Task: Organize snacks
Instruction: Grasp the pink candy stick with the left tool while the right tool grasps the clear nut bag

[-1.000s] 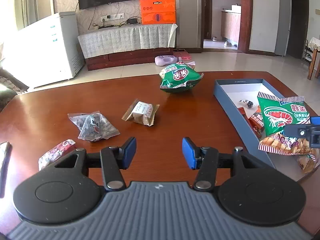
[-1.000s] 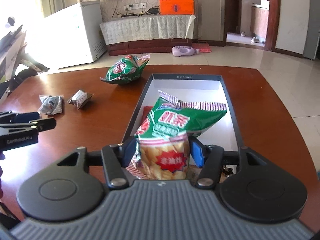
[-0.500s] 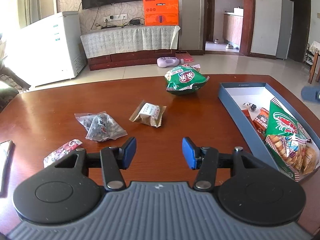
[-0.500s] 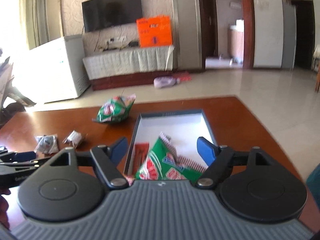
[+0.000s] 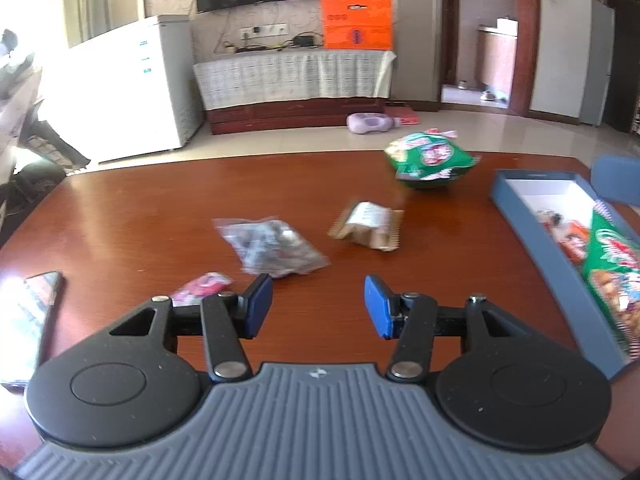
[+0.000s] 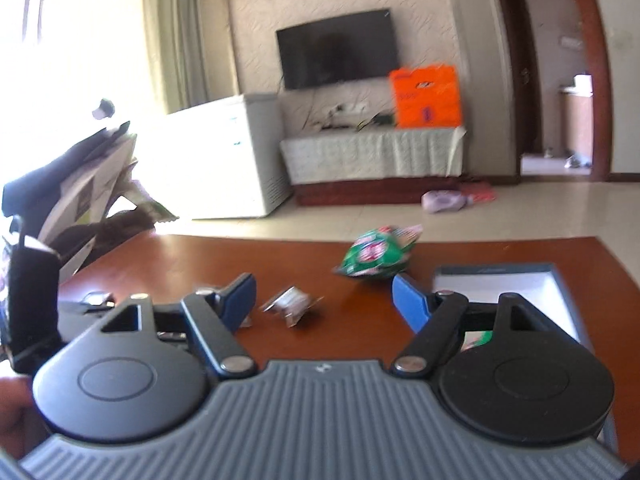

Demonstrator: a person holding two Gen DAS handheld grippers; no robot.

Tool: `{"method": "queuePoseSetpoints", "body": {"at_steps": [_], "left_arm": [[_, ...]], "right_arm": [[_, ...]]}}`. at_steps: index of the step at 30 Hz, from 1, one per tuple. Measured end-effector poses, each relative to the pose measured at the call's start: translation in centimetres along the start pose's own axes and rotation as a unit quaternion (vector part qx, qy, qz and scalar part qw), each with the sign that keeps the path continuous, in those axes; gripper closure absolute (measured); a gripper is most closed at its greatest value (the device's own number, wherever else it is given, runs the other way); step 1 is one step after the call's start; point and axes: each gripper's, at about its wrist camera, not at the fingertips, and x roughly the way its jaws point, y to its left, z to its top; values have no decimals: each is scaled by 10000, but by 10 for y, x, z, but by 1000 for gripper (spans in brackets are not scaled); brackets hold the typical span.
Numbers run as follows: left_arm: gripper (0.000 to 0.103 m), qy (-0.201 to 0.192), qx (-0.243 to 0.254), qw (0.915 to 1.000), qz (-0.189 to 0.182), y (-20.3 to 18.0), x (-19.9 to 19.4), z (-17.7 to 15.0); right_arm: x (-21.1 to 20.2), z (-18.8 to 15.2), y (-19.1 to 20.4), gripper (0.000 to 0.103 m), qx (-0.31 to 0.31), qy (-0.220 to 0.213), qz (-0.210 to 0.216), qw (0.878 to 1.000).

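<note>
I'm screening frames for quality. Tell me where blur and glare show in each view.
Left wrist view: motion blur smears the green chip bag and clear packet; window light washes out the white freezer. Right wrist view: blurrier overall, the small wrapped snack is indistinct, and the window at left is blown out.

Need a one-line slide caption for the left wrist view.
Open left gripper hovers over wooden table; four snack packets remain loose beside the partly filled blue box.
</note>
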Motion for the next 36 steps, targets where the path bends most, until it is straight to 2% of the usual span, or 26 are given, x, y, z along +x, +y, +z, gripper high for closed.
{"method": "queuePoseSetpoints", "body": {"at_steps": [3, 7, 13, 19, 23, 26, 31, 35, 36], "left_arm": [[46, -47, 104, 9998, 184, 22, 5, 0], [41, -119, 362, 9982, 462, 60, 19, -5], [41, 119, 328, 9985, 411, 106, 46, -16], [41, 222, 395, 9987, 221, 112, 64, -20], [42, 385, 408, 9983, 151, 112, 75, -23], [42, 417, 374, 9983, 126, 117, 82, -26], [41, 344, 182, 9992, 14, 126, 90, -26], [42, 328, 217, 9992, -108, 129, 91, -25], [46, 340, 198, 9991, -152, 130, 91, -25]], "right_arm": [[21, -1, 11, 27, 7, 254, 245, 9994], [43, -10, 31, 27, -190, 639, 367, 9971], [68, -14, 52, 27, -304, 902, 521, 9941], [98, -21, 74, 29, -499, 1101, 799, 9894], [116, -24, 90, 39, -692, 1142, 985, 9861], [129, -23, 99, 39, -714, 1142, 1063, 9852], [154, -23, 116, 39, -750, 1088, 1068, 9855], [174, -20, 126, 38, -909, 1024, 860, 9868], [180, -19, 126, 38, -895, 1034, 827, 9871]]}}
